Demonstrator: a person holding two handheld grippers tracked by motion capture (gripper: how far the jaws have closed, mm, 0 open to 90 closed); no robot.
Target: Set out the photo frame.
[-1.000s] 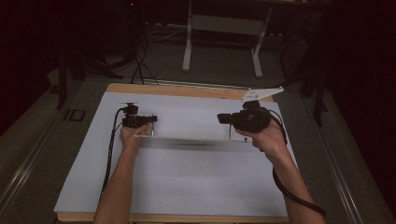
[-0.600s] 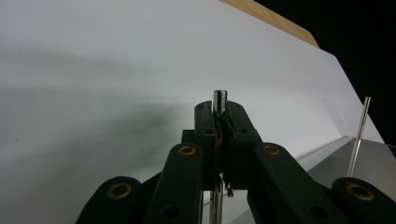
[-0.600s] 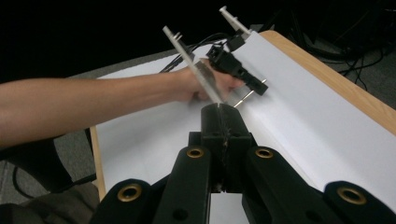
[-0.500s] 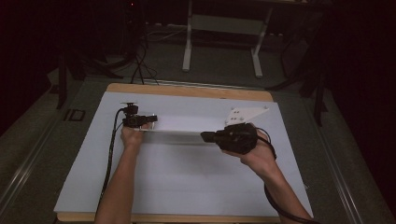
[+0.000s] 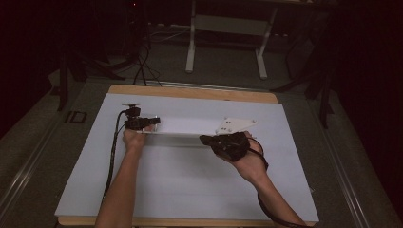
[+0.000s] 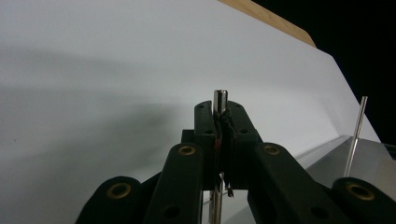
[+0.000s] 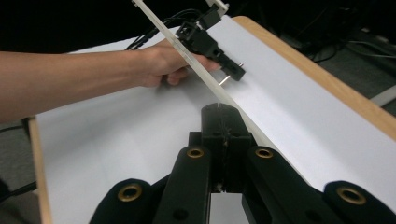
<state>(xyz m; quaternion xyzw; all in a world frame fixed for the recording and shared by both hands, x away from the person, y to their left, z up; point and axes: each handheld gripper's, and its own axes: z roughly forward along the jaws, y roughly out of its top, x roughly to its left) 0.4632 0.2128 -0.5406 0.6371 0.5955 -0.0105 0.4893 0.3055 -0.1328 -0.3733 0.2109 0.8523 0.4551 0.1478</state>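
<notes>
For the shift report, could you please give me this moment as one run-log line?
left gripper: shut on metal pin | right gripper: shut on clear sheet | sheet: lifted over white table cover, spanning both grippers

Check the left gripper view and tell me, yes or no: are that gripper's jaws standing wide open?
No. The left gripper has its jaws pressed together around a thin metal rod poking up between them.

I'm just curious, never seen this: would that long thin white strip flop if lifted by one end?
Probably fairly stiff: the strip runs straight from the right tool with no visible sag. Likely light, being so thin. It may flex or twist if pushed sideways.
</notes>
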